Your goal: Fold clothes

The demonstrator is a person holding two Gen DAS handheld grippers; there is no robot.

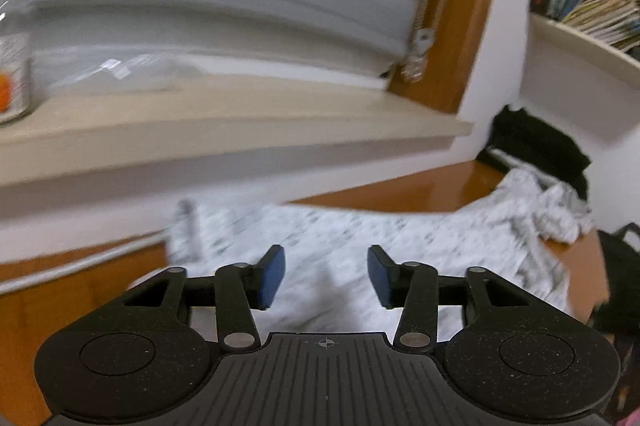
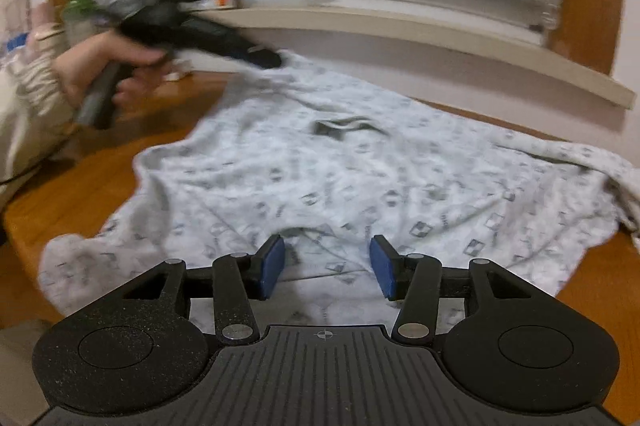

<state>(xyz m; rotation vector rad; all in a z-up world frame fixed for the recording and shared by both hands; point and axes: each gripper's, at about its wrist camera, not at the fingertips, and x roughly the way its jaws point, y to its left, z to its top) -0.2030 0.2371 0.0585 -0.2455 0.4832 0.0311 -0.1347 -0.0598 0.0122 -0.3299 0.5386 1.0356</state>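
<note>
While I scan left to right: left gripper [image 2: 256, 55] upper left, at the garment's [image 2: 340, 177] far corner; grip on cloth probably none, too blurred there. Its wrist view shows jaws apart. Right gripper [image 2: 327, 264] open over near hem, nearer. Garment spread on table [image 2: 80, 197], long axis lower-left to right; collar faces away.

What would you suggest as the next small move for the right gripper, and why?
Probably ease the right gripper down and forward onto the near hem of the patterned garment and close. Its jaws are open and empty just above that edge, the cloth lies spread on the wooden table, and the left gripper is open too.
</note>
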